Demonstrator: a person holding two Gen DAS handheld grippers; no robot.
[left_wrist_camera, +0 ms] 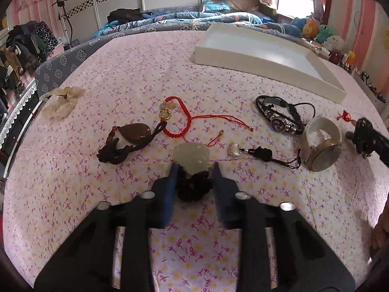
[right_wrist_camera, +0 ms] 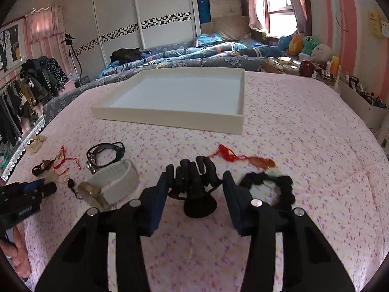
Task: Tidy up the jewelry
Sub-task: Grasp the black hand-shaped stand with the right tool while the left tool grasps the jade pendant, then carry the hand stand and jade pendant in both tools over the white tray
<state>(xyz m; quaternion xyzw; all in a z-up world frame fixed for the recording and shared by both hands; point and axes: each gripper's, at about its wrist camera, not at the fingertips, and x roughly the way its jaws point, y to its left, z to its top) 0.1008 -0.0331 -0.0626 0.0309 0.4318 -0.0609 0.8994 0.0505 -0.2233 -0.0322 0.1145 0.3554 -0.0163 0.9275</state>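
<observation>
Jewelry spread on the pink floral bed, both tools down among it.

No writing is legible. Your left tool [left_wrist_camera: 194, 168], at lower centre, has its jaws clamped on the dark cord of the pale jade pendant [left_wrist_camera: 191, 154]. Your right tool [right_wrist_camera: 194, 182] brackets the black hand-shaped stand [right_wrist_camera: 194, 182], pads apparently pressing it. The white tray [right_wrist_camera: 239, 119] lies empty beyond, at upper centre.

Window [right_wrist_camera: 279, 0] daylight, fisheye-warped edges, slight blur.
</observation>
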